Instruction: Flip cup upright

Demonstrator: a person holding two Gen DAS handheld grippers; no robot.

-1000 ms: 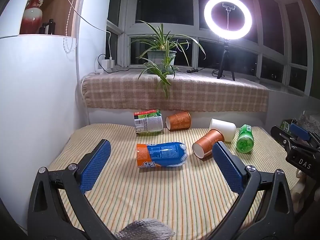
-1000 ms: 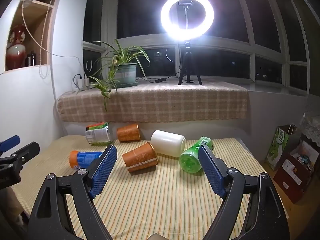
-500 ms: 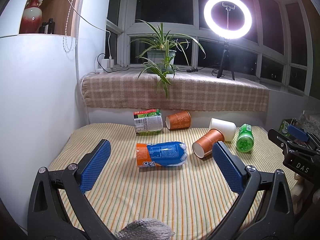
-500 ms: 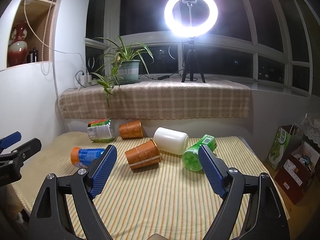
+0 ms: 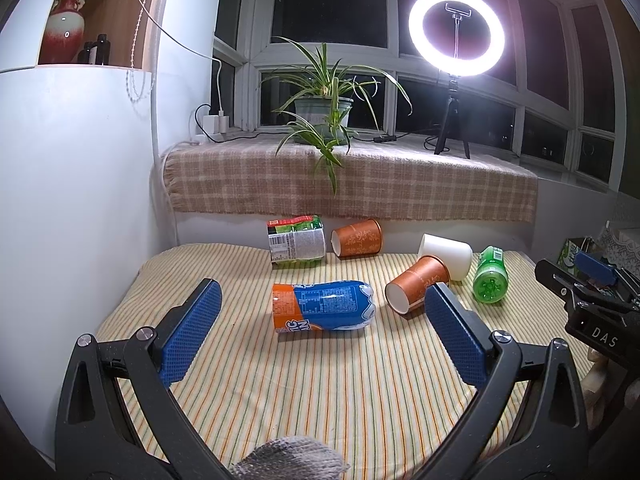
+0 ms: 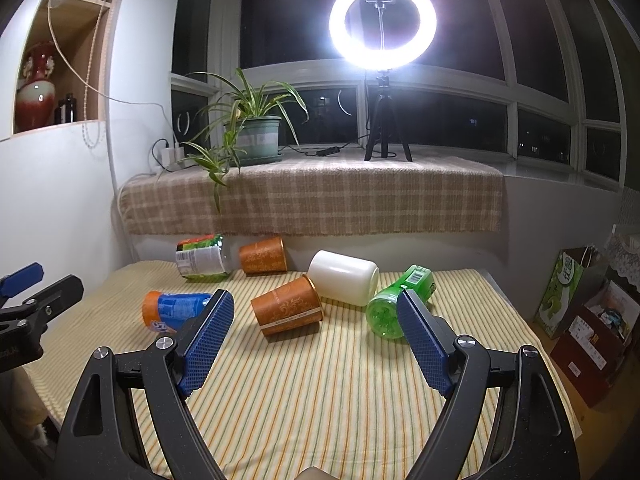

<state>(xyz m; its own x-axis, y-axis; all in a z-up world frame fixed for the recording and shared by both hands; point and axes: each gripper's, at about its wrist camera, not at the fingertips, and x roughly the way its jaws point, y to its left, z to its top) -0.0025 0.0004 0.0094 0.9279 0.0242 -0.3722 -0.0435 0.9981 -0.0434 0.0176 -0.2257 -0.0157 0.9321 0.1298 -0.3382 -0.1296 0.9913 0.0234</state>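
Several cups lie on their sides on the striped table. An orange paper cup (image 6: 287, 311) lies mid-table, also in the left wrist view (image 5: 417, 290). A second orange cup (image 6: 263, 255) (image 5: 357, 237) lies at the back. A white cup (image 6: 344, 283) (image 5: 446, 255) lies behind the first. My left gripper (image 5: 318, 334) is open and empty, short of a blue and orange bottle (image 5: 322, 306). My right gripper (image 6: 314, 342) is open and empty, just short of the near orange cup.
A green bottle (image 6: 400, 301) lies right of the cups and a labelled bottle (image 6: 202, 258) at the back left. A checked-cloth ledge (image 6: 312, 200) behind holds a potted plant (image 6: 254, 140) and a ring light (image 6: 382, 24). Bags (image 6: 588, 300) stand off the table's right edge.
The right gripper has moved forward and a little right, so the cups sit closer between its fingers. The left gripper has barely moved.
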